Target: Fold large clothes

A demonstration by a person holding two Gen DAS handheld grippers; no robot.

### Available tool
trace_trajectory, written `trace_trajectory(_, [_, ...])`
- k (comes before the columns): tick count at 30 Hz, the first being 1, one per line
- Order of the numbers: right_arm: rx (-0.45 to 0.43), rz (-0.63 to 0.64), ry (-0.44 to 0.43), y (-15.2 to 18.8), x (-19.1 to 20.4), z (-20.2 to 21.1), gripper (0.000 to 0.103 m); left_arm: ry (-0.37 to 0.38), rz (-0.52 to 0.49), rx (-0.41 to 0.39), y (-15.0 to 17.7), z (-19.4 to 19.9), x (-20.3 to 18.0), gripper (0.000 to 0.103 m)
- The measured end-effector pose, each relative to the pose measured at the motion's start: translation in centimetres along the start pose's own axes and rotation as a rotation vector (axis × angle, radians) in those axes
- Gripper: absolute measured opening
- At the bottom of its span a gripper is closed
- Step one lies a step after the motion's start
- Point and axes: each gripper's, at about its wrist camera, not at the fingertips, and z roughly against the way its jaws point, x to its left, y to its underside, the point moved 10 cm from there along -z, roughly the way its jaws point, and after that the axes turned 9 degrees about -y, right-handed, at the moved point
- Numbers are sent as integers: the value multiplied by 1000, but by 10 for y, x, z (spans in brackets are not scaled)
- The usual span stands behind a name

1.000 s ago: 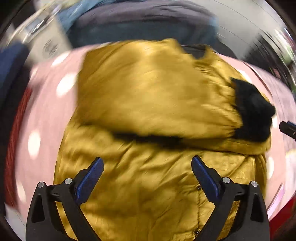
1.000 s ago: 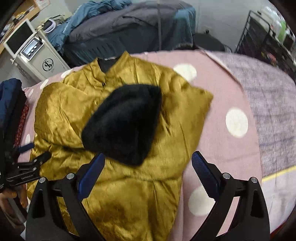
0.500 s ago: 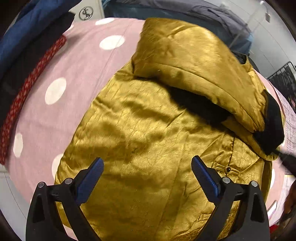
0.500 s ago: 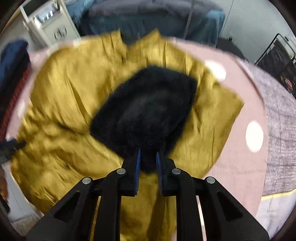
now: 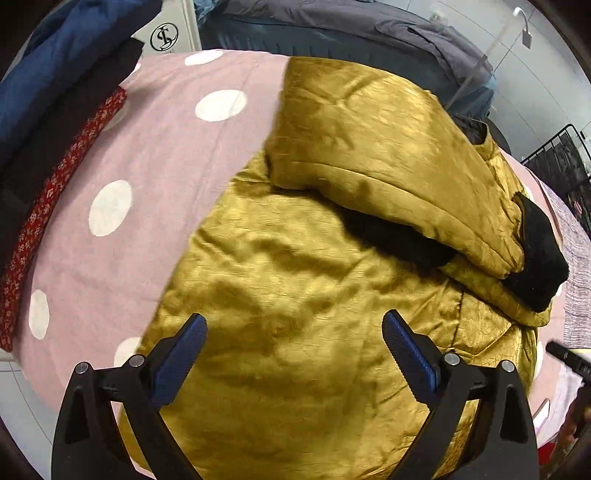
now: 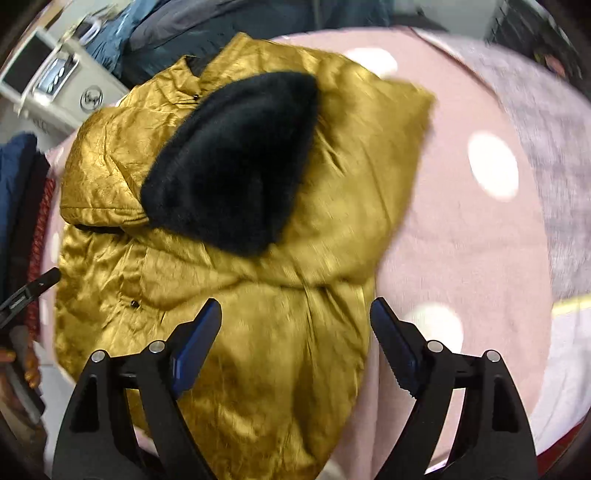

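A shiny gold padded jacket (image 5: pixel 295 295) lies on a pink polka-dot cover (image 5: pixel 147 155), its upper part folded down over its body. Black fur lining (image 5: pixel 535 258) shows at the folded flap's right end. In the right wrist view the jacket (image 6: pixel 258 332) has the black fur flap (image 6: pixel 236 162) turned out on top. My left gripper (image 5: pixel 293 343) is open and empty above the jacket's lower body. My right gripper (image 6: pixel 295 332) is open and empty above the jacket's lower right edge. The right gripper's tip (image 5: pixel 569 358) shows in the left wrist view, and the left gripper's tip (image 6: pixel 29 295) in the right wrist view.
Dark blue and red-patterned clothes (image 5: pixel 55 129) are piled at the left. A white machine (image 6: pixel 55 92) and grey-blue bedding (image 5: pixel 369 33) sit behind the bed. A grey-purple blanket (image 6: pixel 554 129) covers the right side. A black wire rack (image 5: pixel 561 162) stands at far right.
My right gripper was shut at the black fur flap half a second ago; it has opened and drawn back toward the jacket's lower edge. My left gripper stays open, shifted slightly.
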Motion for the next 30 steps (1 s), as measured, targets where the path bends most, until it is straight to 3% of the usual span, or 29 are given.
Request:
trace_trajectory(5, [60, -148, -43, 46, -39, -4, 82, -44, 25, 23, 7, -8, 48, 94])
trace_trajectory(9, [90, -270, -152, 81, -58, -5, 82, -57, 54, 67, 18, -17, 95, 94])
trace_trajectory(14, [130, -291, -256, 108, -53, -9, 82, -27, 43, 130, 30, -34, 123, 94])
trace_trajectory(22, [256, -229, -326, 141, -16, -32, 82, 130, 49, 283, 63, -69, 116, 94])
trace_trajectory(26, [311, -205, -348, 156, 0, -41, 67, 143, -40, 258, 77, -64, 103, 93])
trace_trajectory(29, [386, -177, -370, 173, 9, -46, 57, 145, -86, 254, 90, -57, 94, 81])
trace_trajectory(30, [401, -166, -370, 175, 13, -48, 56, 147, -108, 252, 93, -54, 91, 73])
